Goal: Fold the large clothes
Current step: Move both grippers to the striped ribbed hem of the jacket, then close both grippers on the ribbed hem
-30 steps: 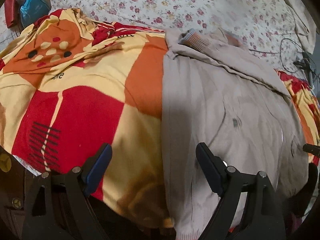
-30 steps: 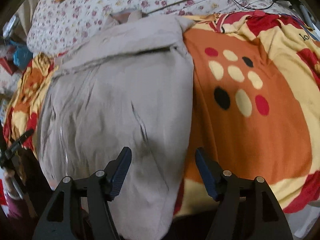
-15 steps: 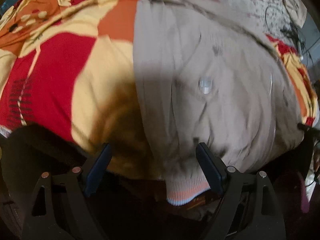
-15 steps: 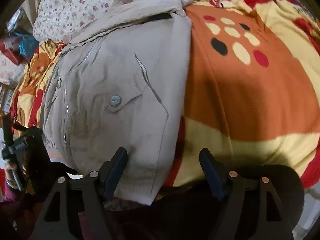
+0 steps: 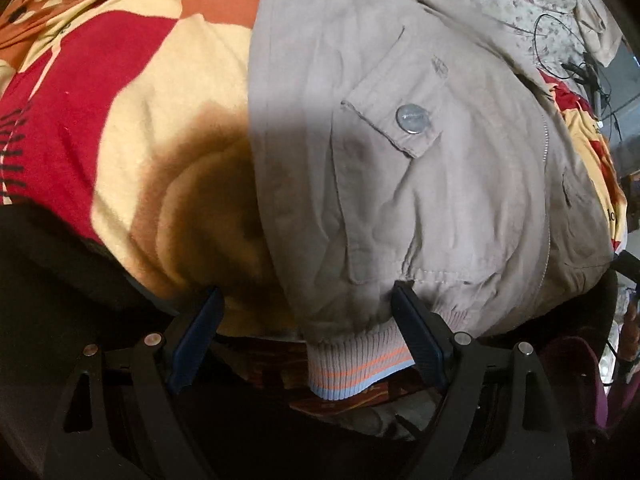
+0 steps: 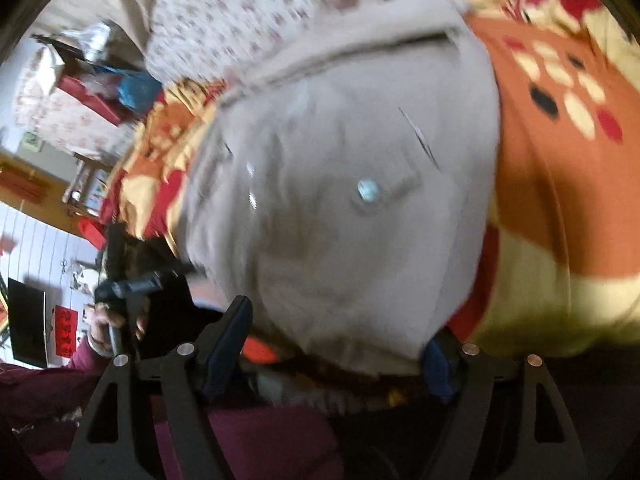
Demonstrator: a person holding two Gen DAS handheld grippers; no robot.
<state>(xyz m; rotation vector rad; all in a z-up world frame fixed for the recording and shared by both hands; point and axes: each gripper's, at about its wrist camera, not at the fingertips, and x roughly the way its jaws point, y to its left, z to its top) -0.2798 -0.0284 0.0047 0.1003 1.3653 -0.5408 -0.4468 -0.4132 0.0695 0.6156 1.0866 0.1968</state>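
**Left wrist view: both grippers have dropped to the jacket's hem**

The left wrist view has tipped down from a wide look across the bed to a close look at the near edge of the beige jacket (image 5: 400, 152), which lies spread on the patterned blanket (image 5: 132, 92) with its ribbed hem (image 5: 360, 360) hanging over the bed's front edge. The left gripper (image 5: 306, 336) stands wide apart, one pad over the blanket and the other touching the fabric just above the hem; the left corner of the hem sits between the jaws, not yet pinched.

The right wrist view is blurred by motion, so details are less sure. The right gripper (image 6: 332, 348) has swung in over the jacket's other bottom corner, and a second ago its jaws were narrower; they now stand apart with the jacket's lower edge between them, and the far pad seems to be tucked at the fabric's edge. The pocket snap (image 6: 368, 191) shows above.

With both tools straddling the hem corners, the likely next step is to close on them and carry the bottom edge up toward the collar.
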